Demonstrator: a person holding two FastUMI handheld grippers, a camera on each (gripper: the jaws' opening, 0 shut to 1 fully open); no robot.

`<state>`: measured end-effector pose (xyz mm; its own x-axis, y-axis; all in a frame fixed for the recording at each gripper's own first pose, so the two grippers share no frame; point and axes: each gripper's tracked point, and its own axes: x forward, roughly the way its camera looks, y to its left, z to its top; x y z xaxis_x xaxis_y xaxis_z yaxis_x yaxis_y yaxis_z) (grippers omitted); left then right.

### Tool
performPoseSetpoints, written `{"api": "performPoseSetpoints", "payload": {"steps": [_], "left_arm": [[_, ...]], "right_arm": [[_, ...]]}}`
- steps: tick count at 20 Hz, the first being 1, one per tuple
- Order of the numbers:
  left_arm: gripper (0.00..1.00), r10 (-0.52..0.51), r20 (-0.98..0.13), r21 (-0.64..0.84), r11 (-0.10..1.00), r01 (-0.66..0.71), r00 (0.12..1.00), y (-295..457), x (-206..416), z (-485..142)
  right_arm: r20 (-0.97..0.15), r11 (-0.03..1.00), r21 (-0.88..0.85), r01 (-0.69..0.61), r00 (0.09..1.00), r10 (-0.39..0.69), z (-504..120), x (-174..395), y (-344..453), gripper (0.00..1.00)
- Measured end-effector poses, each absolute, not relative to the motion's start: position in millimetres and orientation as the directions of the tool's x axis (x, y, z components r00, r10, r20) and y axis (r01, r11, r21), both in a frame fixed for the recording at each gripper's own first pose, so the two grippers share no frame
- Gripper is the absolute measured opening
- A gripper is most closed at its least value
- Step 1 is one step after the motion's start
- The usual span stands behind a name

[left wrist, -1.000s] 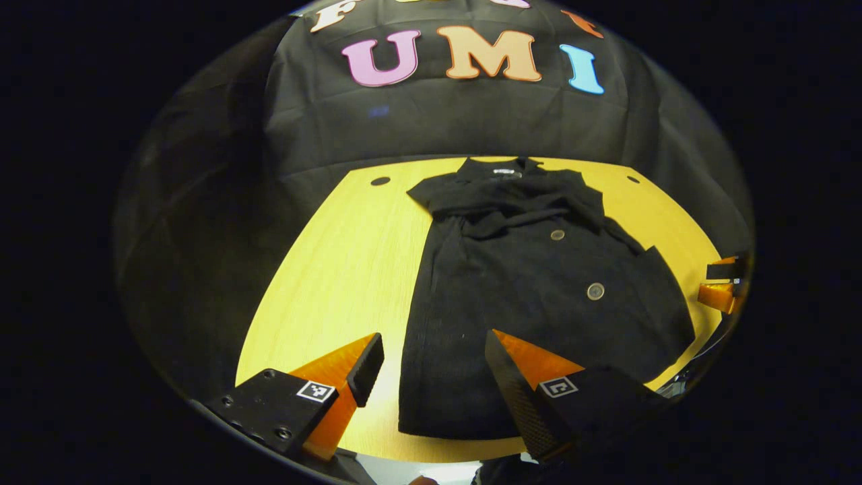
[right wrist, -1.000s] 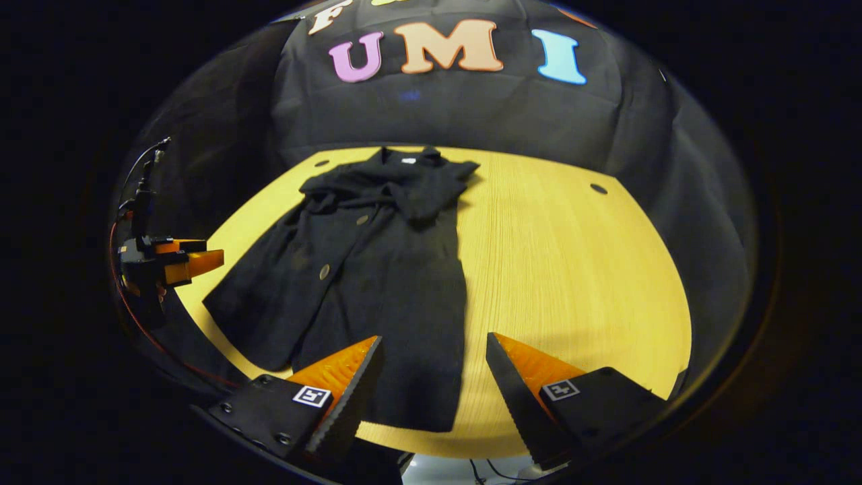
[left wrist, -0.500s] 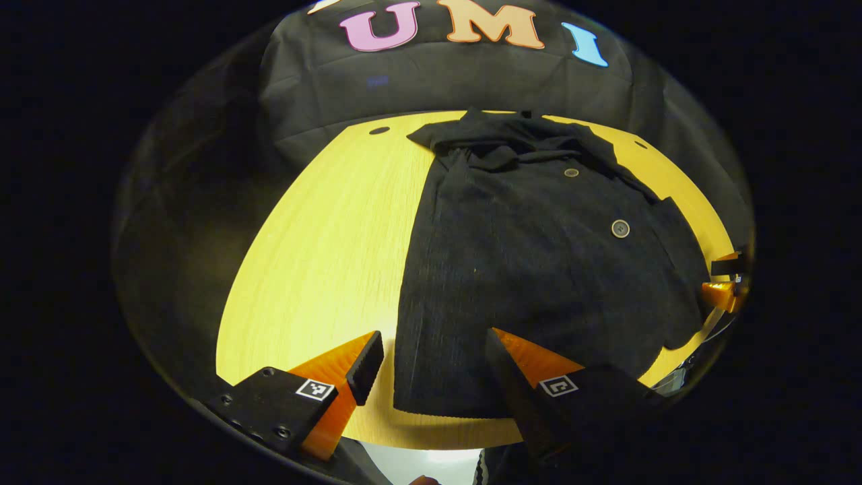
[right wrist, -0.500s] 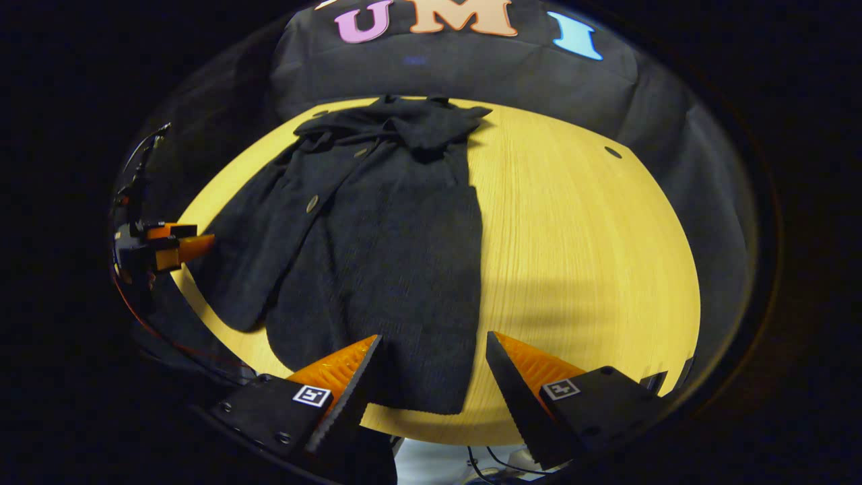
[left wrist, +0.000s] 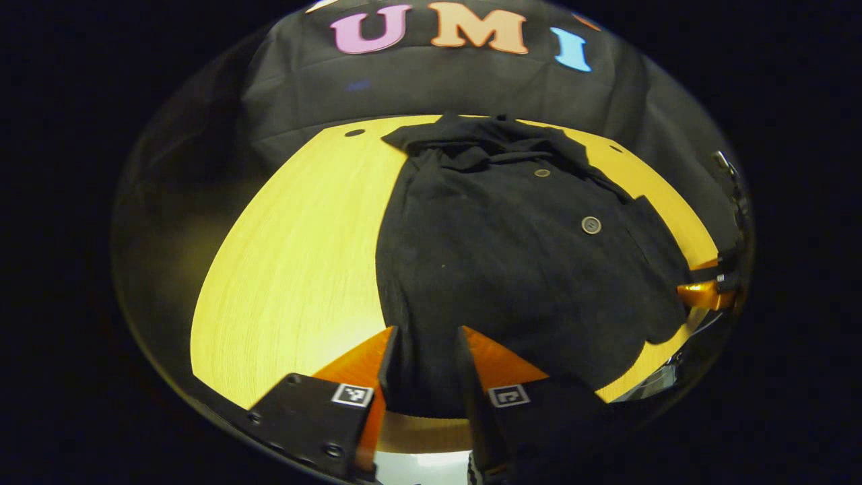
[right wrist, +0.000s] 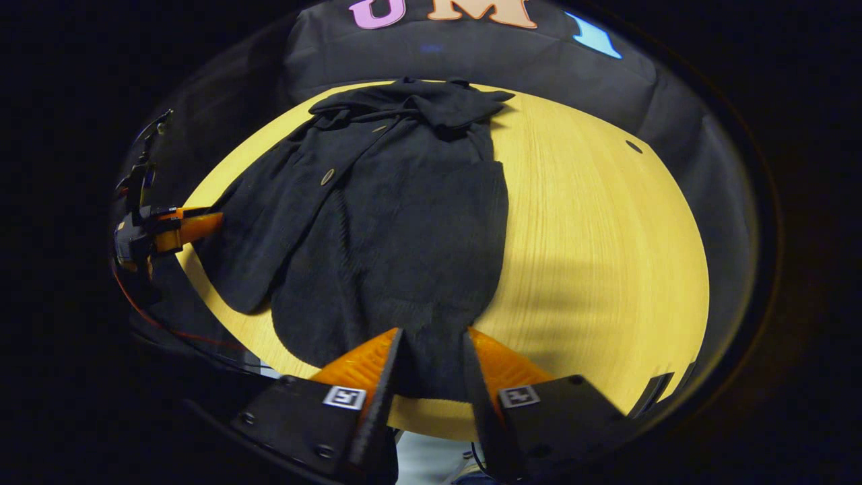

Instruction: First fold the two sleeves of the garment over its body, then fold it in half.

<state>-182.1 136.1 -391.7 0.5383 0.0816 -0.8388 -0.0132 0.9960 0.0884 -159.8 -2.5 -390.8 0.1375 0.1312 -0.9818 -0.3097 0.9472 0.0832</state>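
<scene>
Now the coat [left wrist: 512,269] is laid lengthwise on the yellow table [left wrist: 289,256], collar toward the far wall and hem at the near edge. Both sleeves are seen folded across the upper body near the collar, so the sleeve step is judged complete. The fold in half is judged to be the step in hand.

Compared with half a second ago, the fingers of both grippers have been narrowed from a wide gap to a small one, with the hem cloth lying between them. The left gripper [left wrist: 425,367] is set at one near corner of the hem, and the right gripper [right wrist: 431,367] at the other. Full pinching of the cloth cannot be told from these views, since a slim gap remains visible.

A grasp of the hem is thus judged to be under way. A lift toward the collar is expected to follow once both corners are held.
</scene>
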Motion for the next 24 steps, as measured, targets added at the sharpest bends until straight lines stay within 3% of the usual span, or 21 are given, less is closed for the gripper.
{"api": "performPoseSetpoints", "payload": {"steps": [2,3,4,5,6,9,13,17,24], "left_arm": [[0.32,0.079,-0.844,0.070,0.997,-0.036,0.530,133,-183,-392],[0.28,0.074,-0.845,0.052,0.997,-0.056,0.529,131,-183,-392],[0.13,0.071,-0.842,0.027,0.996,-0.091,0.535,131,-183,-390],[0.06,0.064,-0.835,0.004,0.994,-0.110,0.547,131,-182,-389],[0.00,0.056,-0.830,-0.011,0.993,-0.117,0.555,129,-184,-390],[0.00,0.052,-0.821,-0.017,0.993,-0.114,0.568,129,-182,-391],[0.00,0.055,-0.824,-0.029,0.990,-0.138,0.565,127,-178,-379],[0.00,0.064,-0.810,-0.051,0.983,-0.179,0.582,129,-157,-349],[0.00,0.112,-0.702,0.028,0.991,-0.130,0.703,134,-75,-272]], "right_arm": [[-0.981,0.953,0.104,-0.285,0.129,0.146,-391,-161,1,0.21],[-0.980,0.957,0.119,-0.264,0.126,0.157,-388,-160,2,0.12],[-0.978,0.962,0.134,-0.237,0.125,0.167,-392,-162,3,0.09],[-0.973,0.963,0.150,-0.226,0.139,0.184,-391,-161,3,0.04],[-0.969,0.963,0.160,-0.217,0.150,0.195,-393,-160,4,0.03],[-0.969,0.962,0.131,-0.239,0.176,0.175,-392,-158,3,0.03],[-0.923,0.957,0.089,-0.277,0.338,0.184,-370,-132,7,0.03],[-0.873,0.954,0.136,-0.266,0.423,0.242,-336,-88,10,0.02],[-0.754,0.934,0.176,-0.310,0.568,0.330,-278,-2,8,0.02]]}}
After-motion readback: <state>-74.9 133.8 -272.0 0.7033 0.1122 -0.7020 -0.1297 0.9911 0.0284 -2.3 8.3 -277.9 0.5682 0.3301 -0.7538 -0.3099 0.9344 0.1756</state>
